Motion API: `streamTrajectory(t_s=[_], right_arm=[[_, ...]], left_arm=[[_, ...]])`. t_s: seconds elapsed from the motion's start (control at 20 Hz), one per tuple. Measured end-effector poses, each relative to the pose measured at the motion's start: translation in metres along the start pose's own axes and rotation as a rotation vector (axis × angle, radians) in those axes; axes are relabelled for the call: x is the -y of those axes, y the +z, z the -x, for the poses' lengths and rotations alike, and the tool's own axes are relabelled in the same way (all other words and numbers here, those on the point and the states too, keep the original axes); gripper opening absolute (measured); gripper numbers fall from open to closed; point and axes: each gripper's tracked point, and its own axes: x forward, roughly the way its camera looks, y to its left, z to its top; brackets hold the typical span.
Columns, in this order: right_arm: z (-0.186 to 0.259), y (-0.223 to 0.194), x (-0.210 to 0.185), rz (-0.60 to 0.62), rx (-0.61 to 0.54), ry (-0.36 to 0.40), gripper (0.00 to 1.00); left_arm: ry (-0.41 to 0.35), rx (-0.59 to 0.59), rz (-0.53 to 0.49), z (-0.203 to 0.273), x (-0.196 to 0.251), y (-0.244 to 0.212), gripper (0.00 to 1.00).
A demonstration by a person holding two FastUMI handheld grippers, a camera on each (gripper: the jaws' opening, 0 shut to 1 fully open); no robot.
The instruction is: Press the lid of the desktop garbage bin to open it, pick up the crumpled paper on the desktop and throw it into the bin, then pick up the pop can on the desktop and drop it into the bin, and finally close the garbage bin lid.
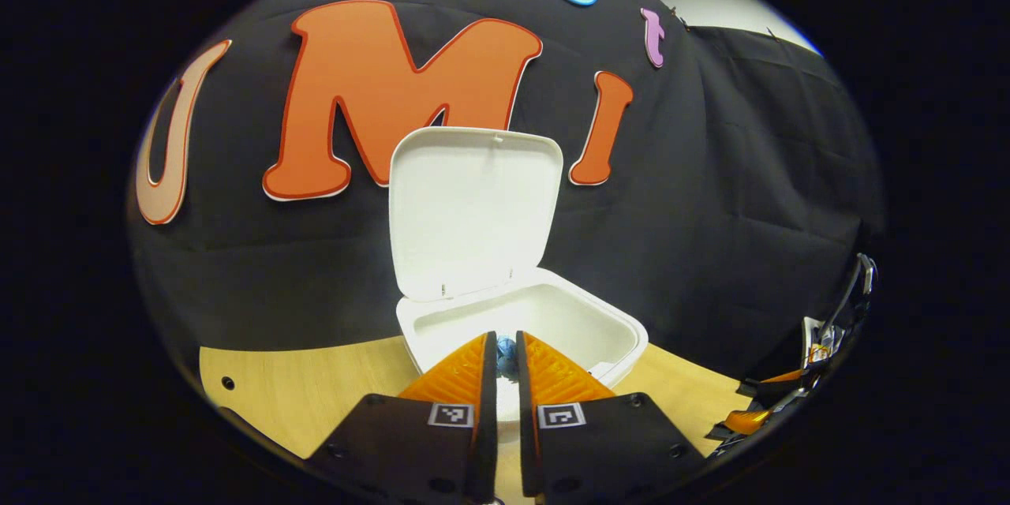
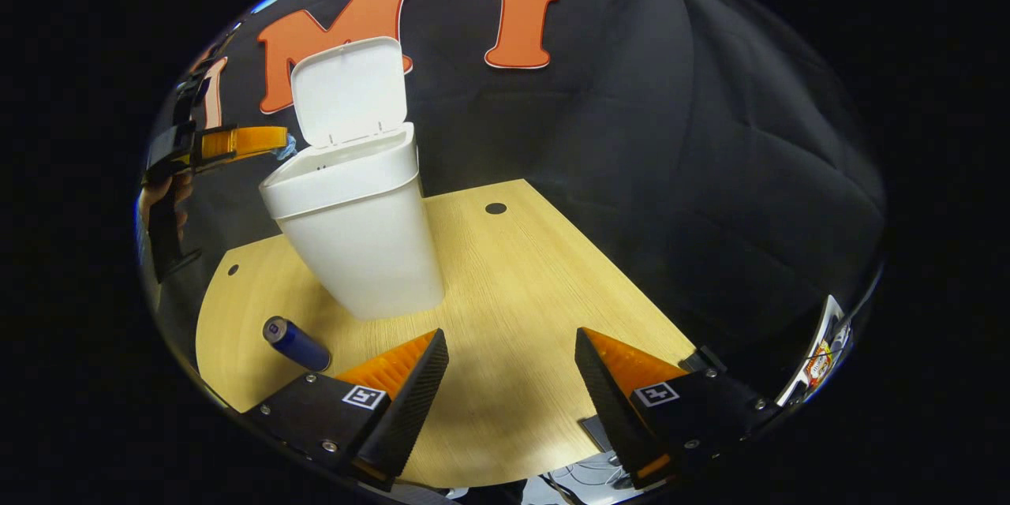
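The white bin (image 1: 552,331) stands on the wooden desk with its lid (image 1: 472,209) swung up and open. My left gripper (image 1: 506,341) is shut on a small blue crumpled paper (image 1: 506,359), held over the bin's near rim. In the right gripper view the left gripper (image 2: 272,142) reaches level with the rim of the bin (image 2: 363,245) from the left, the paper (image 2: 289,147) at its tip. A blue pop can (image 2: 296,343) lies on its side on the desk, left of the bin's base. My right gripper (image 2: 511,347) stands open above the desk, nothing between its fingers.
The wooden desk (image 2: 521,284) has small round holes (image 2: 495,208) near its back edge. Black cloth closes off the back and right. A hand (image 2: 162,197) holds the left gripper at far left. The right gripper (image 1: 769,398) shows at the far right edge of the left gripper view.
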Motion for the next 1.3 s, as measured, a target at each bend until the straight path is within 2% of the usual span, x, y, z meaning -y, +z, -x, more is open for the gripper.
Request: streamTrajectory(t_s=[0.1, 0.15, 0.3, 0.45, 0.5, 0.7, 1.3], right_arm=[[-0.001, -0.001, 0.001, -0.001, -0.005, 0.003, 0.98], [-0.002, -0.001, 0.001, 0.0, -0.006, 0.004, 0.98], [-0.004, -0.001, 0.0, 0.005, -0.011, 0.005, 0.98], [-0.005, 0.0, -0.001, 0.008, -0.01, 0.009, 0.98], [-0.007, 0.001, -0.003, 0.01, -0.009, 0.012, 0.98], [-0.01, 0.005, -0.018, 0.026, -0.006, 0.037, 0.98], [-0.023, 0.018, -0.113, 0.15, -0.004, 0.205, 0.99]], left_arm=[[-0.001, 0.005, 0.004, 0.0, 0.002, -0.003, 0.18], [-0.006, 0.007, 0.012, -0.002, 0.002, -0.002, 0.29], [0.015, 0.009, 0.02, -0.002, -0.007, -0.003, 0.95], [0.058, 0.026, 0.016, 0.003, -0.019, 0.001, 0.93], [0.068, 0.034, 0.013, 0.006, -0.023, 0.003, 0.99], [0.118, 0.067, 0.008, 0.023, -0.044, 0.008, 0.99], [0.338, 0.093, 0.055, 0.104, -0.15, -0.009, 0.99]])
